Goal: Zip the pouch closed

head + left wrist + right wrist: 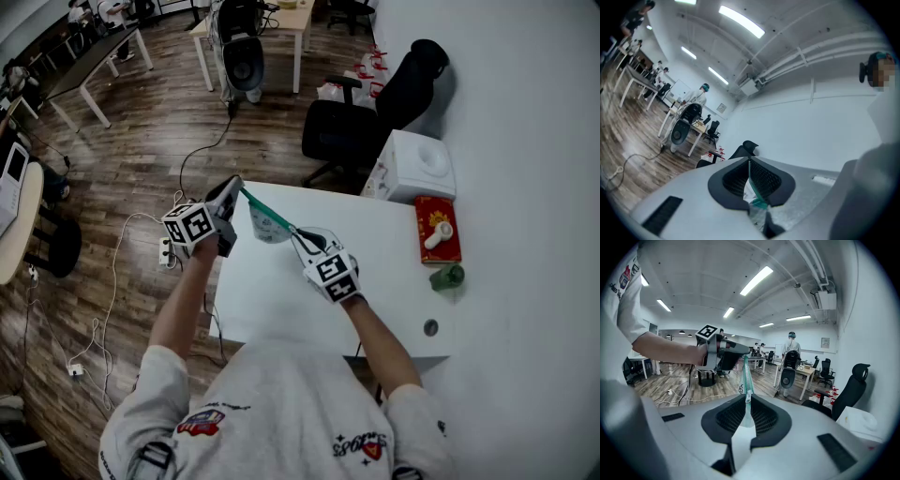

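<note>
While both my claws pinch it, pouch (pixel 269 223): hanging taut above the table (pixel 281 300).
Left claw (pixel 234 187): clamped on one end.
Right claw (pixel 300 234): narrow, nipping the green zip edge (pixel 746 376).
Risk: pulling too hard could slip the thin film free.

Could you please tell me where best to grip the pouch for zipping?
Grip the pouch at both ends of its green zip edge, approaching along the strip: it is thin and flat, so fingers close across it, as the left gripper and right gripper do.
</note>
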A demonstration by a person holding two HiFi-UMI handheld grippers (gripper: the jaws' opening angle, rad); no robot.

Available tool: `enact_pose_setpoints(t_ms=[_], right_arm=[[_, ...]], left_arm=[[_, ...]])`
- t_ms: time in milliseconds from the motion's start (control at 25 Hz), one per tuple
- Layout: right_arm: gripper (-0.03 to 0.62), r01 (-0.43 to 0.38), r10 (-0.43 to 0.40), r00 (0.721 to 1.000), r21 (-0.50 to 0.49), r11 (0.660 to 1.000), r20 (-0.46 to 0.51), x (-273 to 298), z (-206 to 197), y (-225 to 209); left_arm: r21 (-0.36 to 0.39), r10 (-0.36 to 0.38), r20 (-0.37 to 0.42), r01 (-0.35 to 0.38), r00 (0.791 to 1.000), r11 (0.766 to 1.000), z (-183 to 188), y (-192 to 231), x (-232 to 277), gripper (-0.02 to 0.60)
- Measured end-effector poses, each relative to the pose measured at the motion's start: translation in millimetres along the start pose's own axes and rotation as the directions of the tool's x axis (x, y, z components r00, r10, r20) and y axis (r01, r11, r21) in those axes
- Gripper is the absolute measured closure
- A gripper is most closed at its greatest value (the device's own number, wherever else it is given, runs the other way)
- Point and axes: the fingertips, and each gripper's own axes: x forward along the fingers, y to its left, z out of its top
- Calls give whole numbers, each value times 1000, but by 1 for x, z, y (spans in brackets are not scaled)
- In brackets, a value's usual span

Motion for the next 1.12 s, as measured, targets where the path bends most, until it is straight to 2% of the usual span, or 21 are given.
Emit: enact_pose_setpoints(t_ms=[120, 240, 600, 800, 1120], right_arm=[[553, 7, -7, 1000, 31, 999, 6, -5, -5, -5], [551, 11, -12, 1000, 67, 998, 12, -7, -9, -9], [545, 34, -35, 999, 75, 997, 11, -8, -14, -9], [534, 56, -59, 998, 106, 993, 21, -11, -14, -14], [558, 110, -115, 993, 180, 978, 15, -23, -28, -35]], left_arm=[[94, -28, -28, 31, 999, 995, -1, -18, 3, 571], [129, -64, -37, 68, 997, 989, 1, -33, 6, 571], [153, -102, -45, 107, 994, 982, 2, -54, 8, 571], [170, -84, -60, 93, 995, 981, -1, -50, 6, 571], [173, -48, -65, 59, 997, 983, -4, -37, 2, 571]])
